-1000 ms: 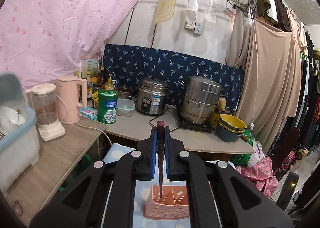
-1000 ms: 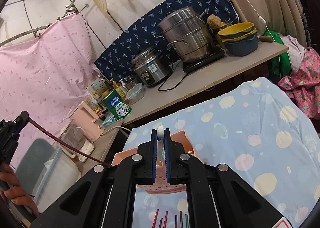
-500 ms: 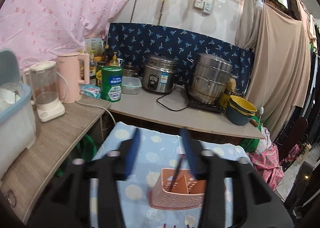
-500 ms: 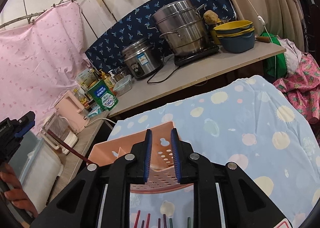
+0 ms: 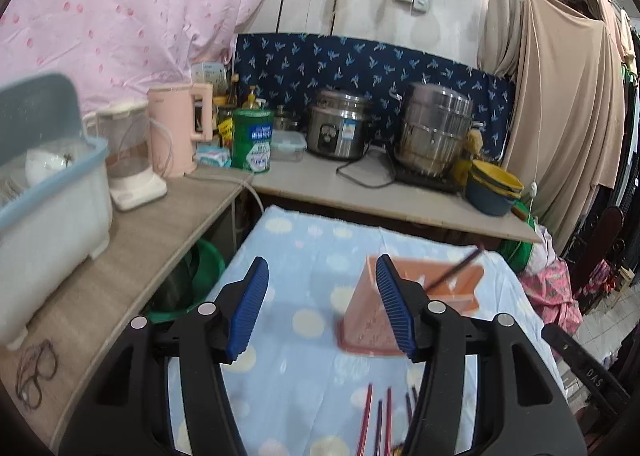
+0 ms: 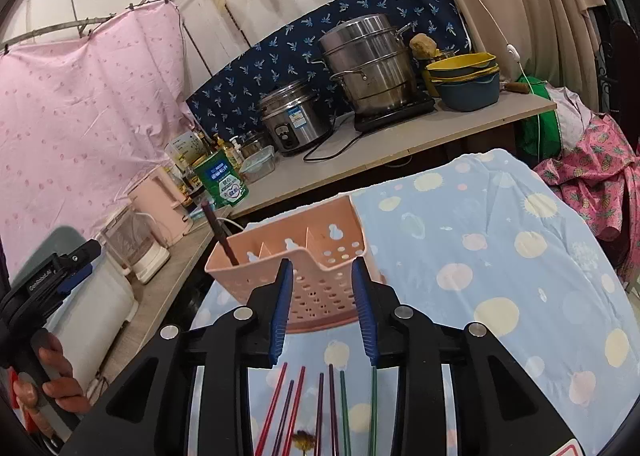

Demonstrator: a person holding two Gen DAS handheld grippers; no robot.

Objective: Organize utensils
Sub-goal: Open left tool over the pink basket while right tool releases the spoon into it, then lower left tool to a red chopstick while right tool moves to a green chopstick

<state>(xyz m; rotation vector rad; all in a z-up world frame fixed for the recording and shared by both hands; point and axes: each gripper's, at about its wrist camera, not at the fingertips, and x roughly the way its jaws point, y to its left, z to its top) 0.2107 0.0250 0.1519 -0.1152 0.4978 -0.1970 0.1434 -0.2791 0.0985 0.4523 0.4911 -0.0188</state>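
Two hand-held grippers are hovering over a counter [image 6: 520,224] draped in pale blue cloth dotted with soft round shapes. Left hand-held gripper [image 5: 322,306] is standing wide apart, its jaws having just been opening, with nothing between its ribbed blue pads. Right hand-held gripper [image 6: 322,310] is spreading too, narrower, with nothing pinched. A salmon plastic caddy [image 6: 316,256], perforated and split by dividers, is sitting on the cloth just beyond the right jaws, with one dark maroon chopstick [image 6: 219,234] leaning in its end compartment. Loose chopsticks [image 6: 320,408] in red, purple and green are lying side by side near the cloth's front edge. Bare cloth is stretching away beside the caddy. Only the right view is showing the person's hand [image 6: 44,380] gripping the other handle.
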